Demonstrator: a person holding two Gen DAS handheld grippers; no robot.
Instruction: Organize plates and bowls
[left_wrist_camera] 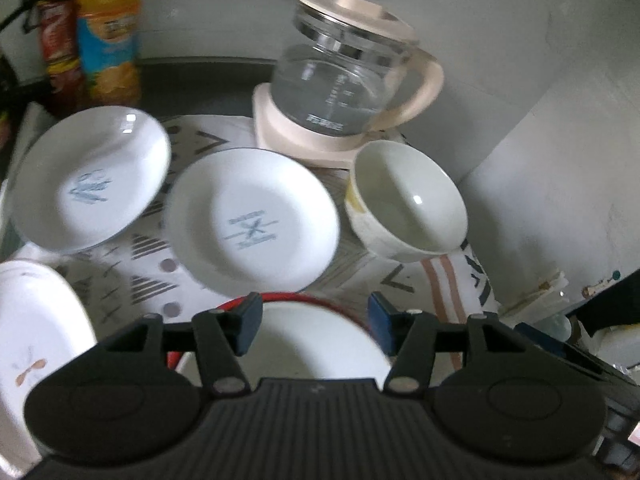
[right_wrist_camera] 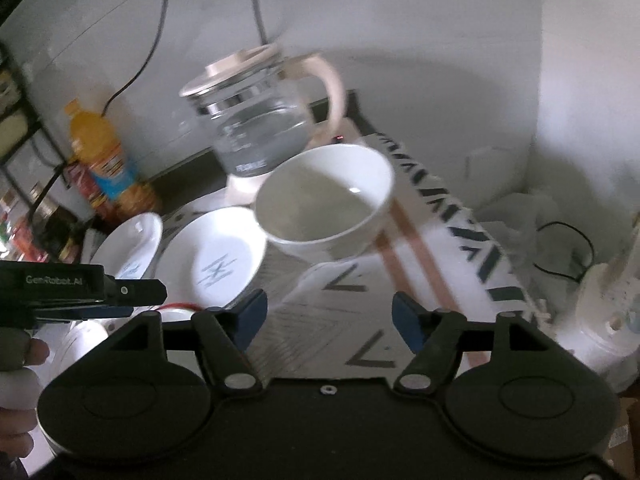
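Plates and bowls lie spread on a white cloth with grey geometric patterns (left_wrist_camera: pixel 152 276) that covers the counter. From the left in the left wrist view: at the lower left edge a white oval plate with a small brown motif (left_wrist_camera: pixel 32 340), then a white round plate with a blue leaf drawing (left_wrist_camera: pixel 90 178), which sits tilted with its left side raised. Beside it, close but apart, is a second white round plate with a blue cross-like drawing (left_wrist_camera: pixel 252 220). To the right of this plate stands a white deep ceramic bowl with a pale yellow mark on its side (left_wrist_camera: pixel 408 200), leaning a little. In front, under the tongs, is a white bowl with a red rim (left_wrist_camera: pixel 316 344); part of it is hidden.

Behind the dishes, at the far left, stand a red snack tube (left_wrist_camera: pixel 58 48) and an orange drink bottle with a blue label (left_wrist_camera: pixel 108 32). In the middle at the back is a glass kettle with a cream lid and handle (left_wrist_camera: pixel 344 80) on its cream base, just behind the deep bowl.

The left tongs (left_wrist_camera: pixel 316 320) stand wide apart over the red-rimmed bowl, and nothing is between their blue pads. The right tongs (right_wrist_camera: pixel 328 312) are also wide, above the patterned cloth, holding nothing; the deep bowl (right_wrist_camera: pixel 326 204) is just ahead of them.
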